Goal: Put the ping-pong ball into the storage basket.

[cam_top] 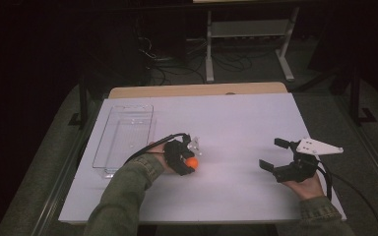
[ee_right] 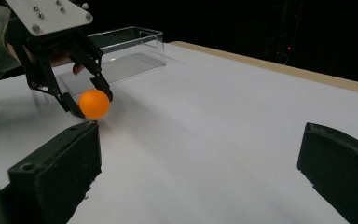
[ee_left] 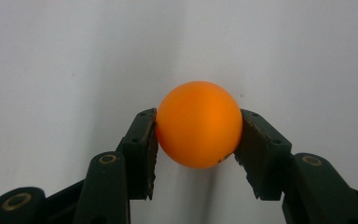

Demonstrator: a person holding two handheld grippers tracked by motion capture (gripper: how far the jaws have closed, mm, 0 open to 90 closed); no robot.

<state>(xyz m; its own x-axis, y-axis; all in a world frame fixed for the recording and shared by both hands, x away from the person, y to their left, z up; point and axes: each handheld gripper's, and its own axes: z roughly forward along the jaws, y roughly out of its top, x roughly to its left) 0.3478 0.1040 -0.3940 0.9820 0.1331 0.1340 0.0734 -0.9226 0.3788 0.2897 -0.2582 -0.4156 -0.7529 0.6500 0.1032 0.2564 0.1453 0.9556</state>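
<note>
Across the high view a white table is seen, with a clear plastic bin at its nine o'clock side. Toward four o'clock, the right gripper is held with jaws spread wide, nothing between them. Near centre, an orange ball is pinched by the left gripper, just above the table.

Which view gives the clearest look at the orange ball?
The left gripper view: the orange ball is large and sharp, pinched between the left tool pads. The high view shows it tiny; the right gripper view shows it small, from the side.
</note>
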